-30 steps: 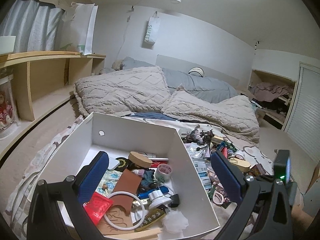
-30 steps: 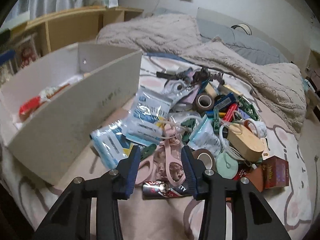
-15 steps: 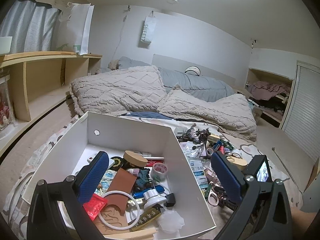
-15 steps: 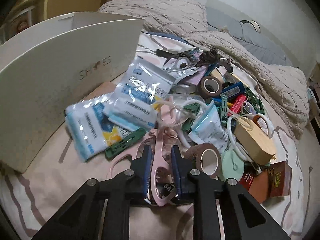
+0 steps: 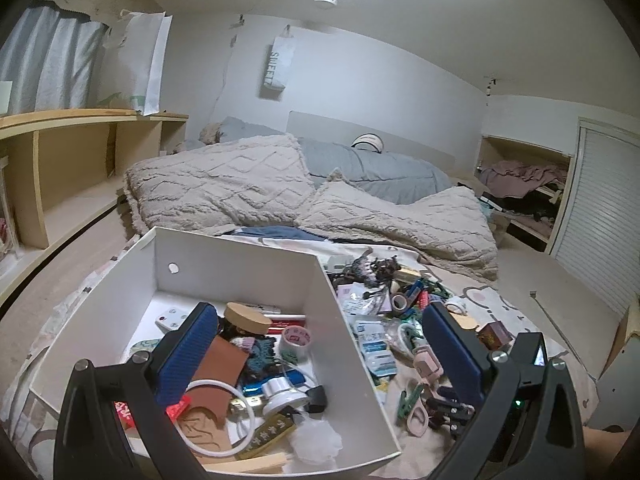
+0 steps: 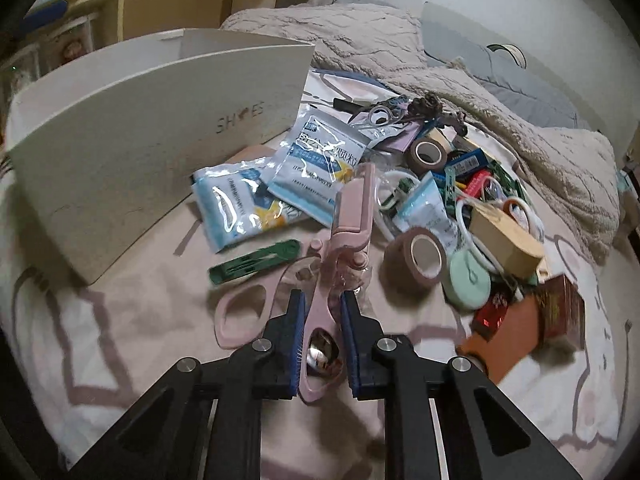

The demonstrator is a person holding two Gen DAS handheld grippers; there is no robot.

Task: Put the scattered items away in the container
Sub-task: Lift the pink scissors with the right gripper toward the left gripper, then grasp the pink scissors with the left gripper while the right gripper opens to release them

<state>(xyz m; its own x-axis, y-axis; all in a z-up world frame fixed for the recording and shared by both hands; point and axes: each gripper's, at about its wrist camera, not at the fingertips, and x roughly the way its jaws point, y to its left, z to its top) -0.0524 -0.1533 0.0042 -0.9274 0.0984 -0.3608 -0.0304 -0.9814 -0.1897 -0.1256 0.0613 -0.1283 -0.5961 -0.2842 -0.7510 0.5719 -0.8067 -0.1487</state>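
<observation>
- Right gripper [image 6: 322, 322]: black arms, blue ribbed pads.
- Scissors [image 6: 320, 304] between its pads: pale pink.
- Clip [image 6: 256, 262] left of the pads: dark green.
- 2 packets [image 6: 320, 160] beyond: blue, white, yellow.
- Tape roll [image 6: 418, 256] to the right: brown.
- Box [image 6: 140, 120] far left: white, grey lettering.

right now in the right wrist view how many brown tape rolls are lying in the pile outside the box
2. One brown tape roll lies near the pile's front, beside the pale green round disc. The other brown tape roll sits farther back, past the blue-and-white foil packets. More may be buried.
</observation>
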